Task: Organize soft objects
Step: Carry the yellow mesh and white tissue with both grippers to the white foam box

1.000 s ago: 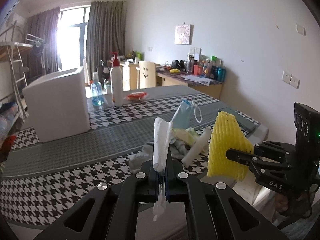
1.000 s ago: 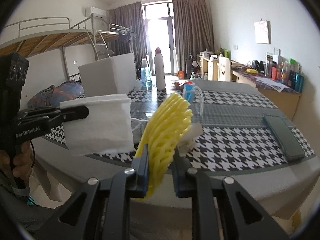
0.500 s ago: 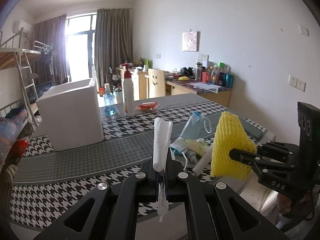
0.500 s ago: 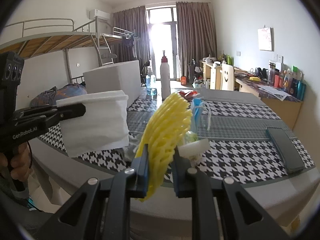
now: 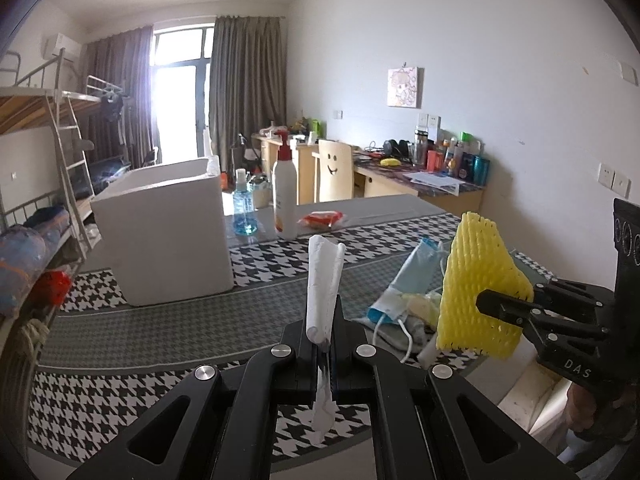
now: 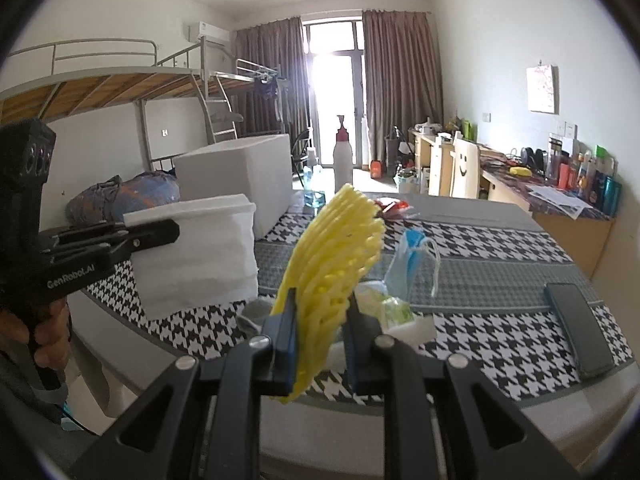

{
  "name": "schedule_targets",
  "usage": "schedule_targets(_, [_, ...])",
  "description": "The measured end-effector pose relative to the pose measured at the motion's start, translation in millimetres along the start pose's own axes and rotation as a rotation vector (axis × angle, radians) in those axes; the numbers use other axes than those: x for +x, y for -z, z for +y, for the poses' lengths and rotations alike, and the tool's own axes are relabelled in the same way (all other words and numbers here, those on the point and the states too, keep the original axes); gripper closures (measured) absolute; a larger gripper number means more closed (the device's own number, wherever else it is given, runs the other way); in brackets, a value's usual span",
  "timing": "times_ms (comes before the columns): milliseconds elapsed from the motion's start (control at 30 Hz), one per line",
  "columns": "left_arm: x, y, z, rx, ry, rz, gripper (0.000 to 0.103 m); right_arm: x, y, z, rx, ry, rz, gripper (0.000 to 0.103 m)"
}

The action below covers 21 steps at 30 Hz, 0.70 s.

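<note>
Houndstooth-patterned tablecloth (image 5: 152, 364) covers the table; above its near edge the left gripper (image 5: 325, 344) pinches a folded white tissue sheet (image 5: 323, 280), and the right gripper (image 6: 320, 316) clamps a yellow foam fruit net (image 6: 336, 256).

White foam box (image 5: 168, 232) and bottles (image 5: 285, 196) block the table's (image 5: 120, 344) far-left side.

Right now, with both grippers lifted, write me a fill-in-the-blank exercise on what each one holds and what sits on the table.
1. The left gripper is shut on a folded white ____.
2. The foam net held by the right gripper is coloured ____.
3. The blue face mask lies on the ____.
4. The pump bottle has a ____ top.

Missing words: cloth; yellow; table; red
</note>
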<state>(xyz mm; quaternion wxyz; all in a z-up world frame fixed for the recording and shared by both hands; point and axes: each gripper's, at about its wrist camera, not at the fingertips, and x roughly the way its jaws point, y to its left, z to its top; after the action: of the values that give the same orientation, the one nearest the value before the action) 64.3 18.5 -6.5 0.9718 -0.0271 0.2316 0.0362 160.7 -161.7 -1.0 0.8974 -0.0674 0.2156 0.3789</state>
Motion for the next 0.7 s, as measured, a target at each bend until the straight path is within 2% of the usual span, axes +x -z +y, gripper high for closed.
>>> schedule_targets(700, [13,-22,19,-0.028,-0.058,-0.024,0.099,19,-29,-2,0.01,-0.012,-0.02,0.08])
